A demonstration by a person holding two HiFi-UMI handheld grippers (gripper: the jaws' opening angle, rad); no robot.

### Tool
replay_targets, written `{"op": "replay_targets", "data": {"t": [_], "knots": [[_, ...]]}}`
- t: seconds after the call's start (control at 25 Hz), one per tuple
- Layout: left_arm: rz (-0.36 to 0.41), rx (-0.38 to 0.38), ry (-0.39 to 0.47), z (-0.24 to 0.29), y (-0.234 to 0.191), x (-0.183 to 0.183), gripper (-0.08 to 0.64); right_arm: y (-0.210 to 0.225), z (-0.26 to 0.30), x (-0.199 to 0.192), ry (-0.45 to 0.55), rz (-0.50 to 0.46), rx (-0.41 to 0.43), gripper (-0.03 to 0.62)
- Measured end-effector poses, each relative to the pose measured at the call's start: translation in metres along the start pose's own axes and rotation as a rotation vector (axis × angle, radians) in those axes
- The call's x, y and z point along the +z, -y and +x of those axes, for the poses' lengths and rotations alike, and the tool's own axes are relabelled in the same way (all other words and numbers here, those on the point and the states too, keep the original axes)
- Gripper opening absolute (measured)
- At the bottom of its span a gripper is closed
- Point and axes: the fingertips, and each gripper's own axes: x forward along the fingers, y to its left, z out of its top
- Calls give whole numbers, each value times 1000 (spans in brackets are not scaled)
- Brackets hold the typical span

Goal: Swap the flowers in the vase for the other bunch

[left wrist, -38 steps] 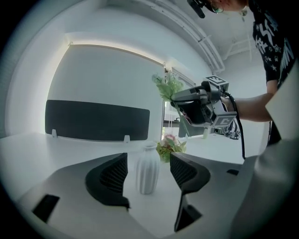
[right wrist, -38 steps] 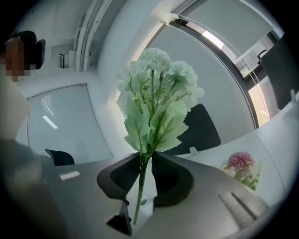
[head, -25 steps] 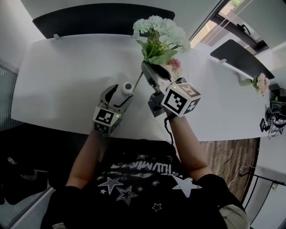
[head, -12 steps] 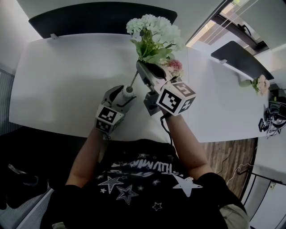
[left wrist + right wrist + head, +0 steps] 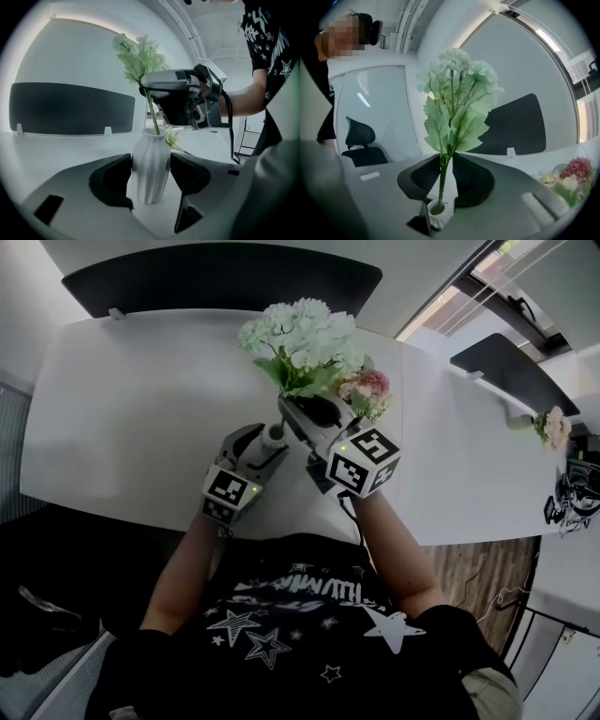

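A white ribbed vase [image 5: 150,183] stands on the white table [image 5: 122,399], small in the head view [image 5: 273,434]. My left gripper [image 5: 151,161] [image 5: 262,439] has the vase between its jaws; they are closing and both pads look to touch its sides. My right gripper [image 5: 446,161] [image 5: 298,412] is shut on the green stem [image 5: 443,183] of a white-green flower bunch [image 5: 300,334] [image 5: 457,75], held upright. The stem's lower end sits in the vase mouth [image 5: 437,207]. A pink bunch [image 5: 366,388] [image 5: 569,176] lies on the table just right of the vase.
A dark panel [image 5: 225,282] runs along the table's far edge. Another table with a dark panel [image 5: 506,367] and a small flower bunch [image 5: 548,423] stands at the right. An office chair [image 5: 361,136] shows behind the desk. The person's torso is at the near edge.
The right gripper carried the white-green bunch leftwards until its stem came over and into the vase mouth. The left gripper slid forward round the vase and its jaws drew in.
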Motion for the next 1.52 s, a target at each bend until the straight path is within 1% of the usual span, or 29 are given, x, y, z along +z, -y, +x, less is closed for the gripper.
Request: {"op": "replay_targets", "data": {"t": [0.08, 0.24, 0.36, 0.52, 0.64, 0.76, 0.88, 1.0, 1.08, 1.12, 1.24, 1.4, 1.52], "knots": [[8, 6, -5, -3, -1, -2, 268, -4, 1, -13, -28, -17, 7, 77], [-3, -5, 9, -2, 1, -3, 268, -7, -1, -34, -60, -36, 26, 78], [-8, -5, 16, -4, 0, -3, 268, -11, -3, -48, -89, -67, 30, 78], [-13, 7, 28, -4, -1, -4, 268, -14, -7, -62, -120, -99, 16, 79], [-35, 3, 47, -3, 1, -3, 268, -17, -10, -70, -142, -133, 4, 83], [-35, 6, 49, -5, 2, -1, 268, -19, -12, -75, -149, -146, -12, 87], [-25, 14, 48, -3, 2, -3, 268, -21, -15, -75, -138, -138, -33, 101], [-44, 27, 46, -3, 1, -5, 268, -20, -17, -80, -139, -129, -47, 127], [-54, 22, 68, -4, 1, -2, 268, -21, -17, -85, -151, -124, -43, 184], [-60, 21, 74, -4, 1, 0, 268, -22, -17, -86, -154, -119, -41, 192], [-49, 38, 53, -6, -1, 0, 268, -23, -22, -89, -157, -92, -50, 197], [-36, 36, 38, -5, 0, -4, 269, -21, -34, -92, -148, -40, -75, 201], [-27, 37, 6, -5, -1, -11, 270, -23, -46, -93, -142, -11, -95, 201]]}}
